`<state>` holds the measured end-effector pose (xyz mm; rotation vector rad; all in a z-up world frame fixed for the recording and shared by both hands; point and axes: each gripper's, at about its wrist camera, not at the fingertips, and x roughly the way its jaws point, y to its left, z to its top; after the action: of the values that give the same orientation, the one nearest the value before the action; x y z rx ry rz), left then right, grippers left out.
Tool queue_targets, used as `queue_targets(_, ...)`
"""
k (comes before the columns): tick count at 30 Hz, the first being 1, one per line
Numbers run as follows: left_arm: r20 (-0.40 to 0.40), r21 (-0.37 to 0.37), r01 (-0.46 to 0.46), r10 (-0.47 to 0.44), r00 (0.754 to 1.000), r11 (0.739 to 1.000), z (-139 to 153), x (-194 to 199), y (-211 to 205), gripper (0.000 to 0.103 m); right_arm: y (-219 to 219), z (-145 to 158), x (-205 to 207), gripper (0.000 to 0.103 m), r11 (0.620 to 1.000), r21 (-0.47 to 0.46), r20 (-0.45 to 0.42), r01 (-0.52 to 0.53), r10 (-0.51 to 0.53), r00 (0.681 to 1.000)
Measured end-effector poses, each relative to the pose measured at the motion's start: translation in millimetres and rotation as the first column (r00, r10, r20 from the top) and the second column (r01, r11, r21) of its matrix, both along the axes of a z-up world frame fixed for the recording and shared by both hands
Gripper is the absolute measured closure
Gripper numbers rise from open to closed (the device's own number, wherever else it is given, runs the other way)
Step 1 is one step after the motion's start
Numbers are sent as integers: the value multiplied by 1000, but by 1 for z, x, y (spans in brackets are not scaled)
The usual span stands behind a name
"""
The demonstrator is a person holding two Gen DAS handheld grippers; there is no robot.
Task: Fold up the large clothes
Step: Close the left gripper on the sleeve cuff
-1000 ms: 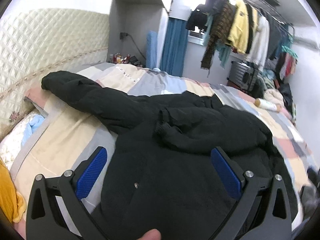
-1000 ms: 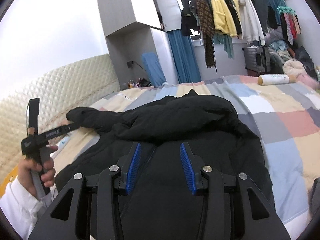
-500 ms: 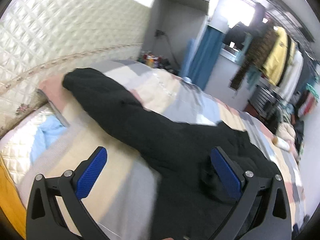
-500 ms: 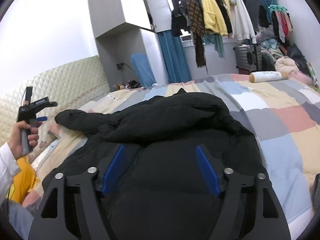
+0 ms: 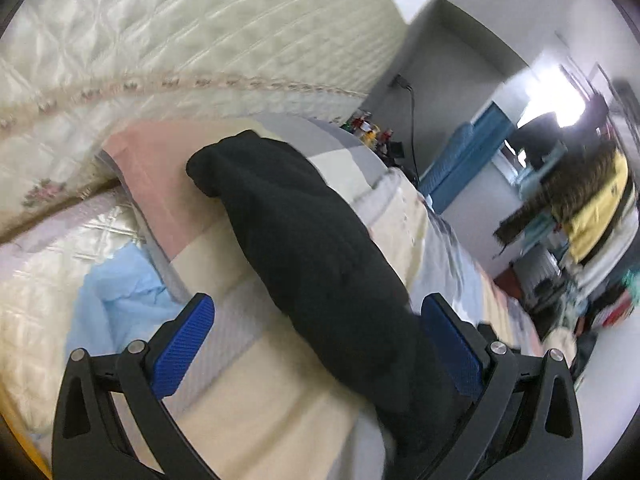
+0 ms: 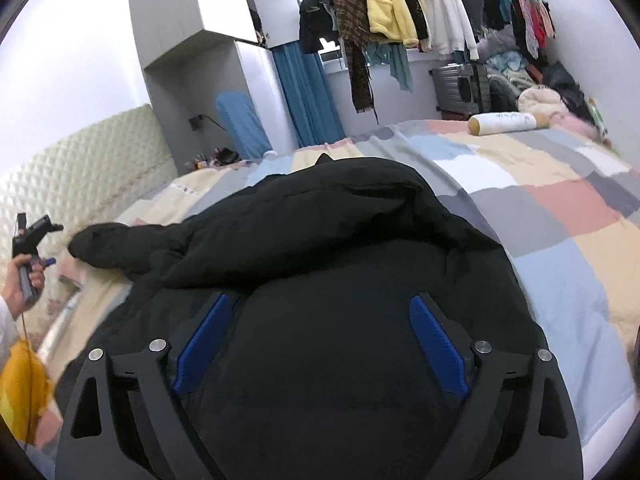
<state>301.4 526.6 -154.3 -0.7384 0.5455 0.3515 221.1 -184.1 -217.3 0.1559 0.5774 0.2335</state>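
- Right gripper (image 6: 320,340): jaws wide and opening, blue pads (image 6: 438,346) either side of the jacket (image 6: 340,240) body. Pads look clear of the cloth; nothing pinched between them.
- Left gripper (image 5: 318,344): jaws spread wide. The jacket's sleeve (image 5: 296,232) runs up between the pads (image 5: 182,348); it lies close to the right-hand pad, contact not resolvable (blurred). No grip on it.
- Jacket: black, large, lies on the bed (image 6: 560,208) over a patchwork cover. One sleeve is laid across the chest; the other stretches out toward the quilted headboard (image 5: 200,40), cuff near the pink patch.
- Right view, far left: a hand (image 6: 24,280) holds the left gripper near the outstretched cuff.
- Beyond the bed: blue curtain (image 6: 304,88), hanging clothes (image 6: 400,0).
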Motion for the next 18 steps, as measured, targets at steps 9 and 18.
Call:
queue_targets(9, 28, -86, -49, 51, 998, 995, -38, 64, 61, 3, 24, -12, 38, 12, 999, -29, -17, 25, -25, 1000)
queue_targets(18, -18, -72, -84, 83, 996, 994, -44, 99, 71, 60, 28, -30, 60, 12, 999, -38, -78, 31, -34, 996)
